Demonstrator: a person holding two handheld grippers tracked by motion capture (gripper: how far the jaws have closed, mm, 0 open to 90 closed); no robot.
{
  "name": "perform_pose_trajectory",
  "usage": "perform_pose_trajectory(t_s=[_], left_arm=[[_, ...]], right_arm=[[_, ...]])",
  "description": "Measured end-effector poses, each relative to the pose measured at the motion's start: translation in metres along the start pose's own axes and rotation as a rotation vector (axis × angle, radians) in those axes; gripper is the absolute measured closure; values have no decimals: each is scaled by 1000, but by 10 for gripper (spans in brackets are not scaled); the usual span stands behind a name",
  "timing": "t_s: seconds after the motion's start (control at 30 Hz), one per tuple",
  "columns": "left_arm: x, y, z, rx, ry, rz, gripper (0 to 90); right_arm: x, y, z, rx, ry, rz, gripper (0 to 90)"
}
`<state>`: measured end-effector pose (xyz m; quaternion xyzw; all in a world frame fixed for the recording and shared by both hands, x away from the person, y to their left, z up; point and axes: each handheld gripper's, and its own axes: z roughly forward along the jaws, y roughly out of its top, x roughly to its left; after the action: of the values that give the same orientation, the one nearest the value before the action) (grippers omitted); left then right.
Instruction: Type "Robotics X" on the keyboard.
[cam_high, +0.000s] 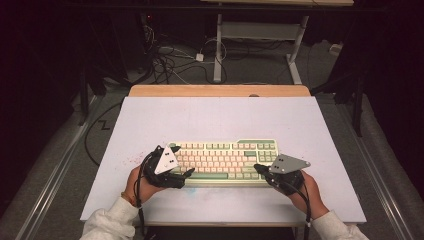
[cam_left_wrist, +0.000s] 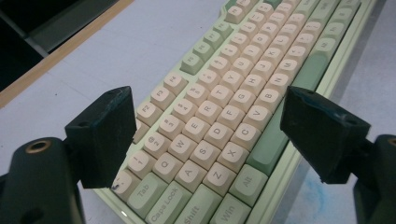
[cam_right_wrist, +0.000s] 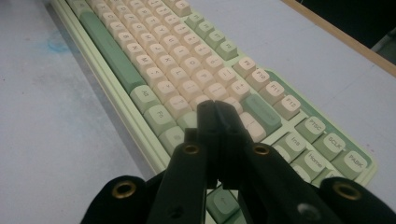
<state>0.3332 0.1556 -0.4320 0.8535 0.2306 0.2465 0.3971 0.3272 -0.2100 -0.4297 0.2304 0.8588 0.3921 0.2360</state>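
A cream and green keyboard (cam_high: 225, 160) lies on the pale table top near the person's side. My left gripper (cam_high: 189, 171) hovers over its left end, open, its jaws spread wide above the letter keys (cam_left_wrist: 205, 135) with nothing between them. Over the right end of the keyboard (cam_right_wrist: 196, 70) my right gripper (cam_high: 257, 167) is shut, its two fingers pressed together with nothing in them; their tips (cam_right_wrist: 215, 109) sit just above the keys near the enter and shift area. Whether they touch a key I cannot tell.
The pale table top (cam_high: 220, 117) has a wooden strip (cam_high: 220, 90) along its far edge. Beyond it stand a desk frame (cam_high: 260, 30) and loose cables (cam_high: 170, 60) on the floor. Faint blue smudges (cam_right_wrist: 58, 46) mark the table beside the keyboard.
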Motion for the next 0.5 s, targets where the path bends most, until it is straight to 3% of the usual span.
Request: perform_pose_trajectory(t_s=[0.5], left_arm=[[1, -3, -2, 19, 3, 8, 181]], right_arm=[[0, 3, 23, 78, 7, 6, 900]])
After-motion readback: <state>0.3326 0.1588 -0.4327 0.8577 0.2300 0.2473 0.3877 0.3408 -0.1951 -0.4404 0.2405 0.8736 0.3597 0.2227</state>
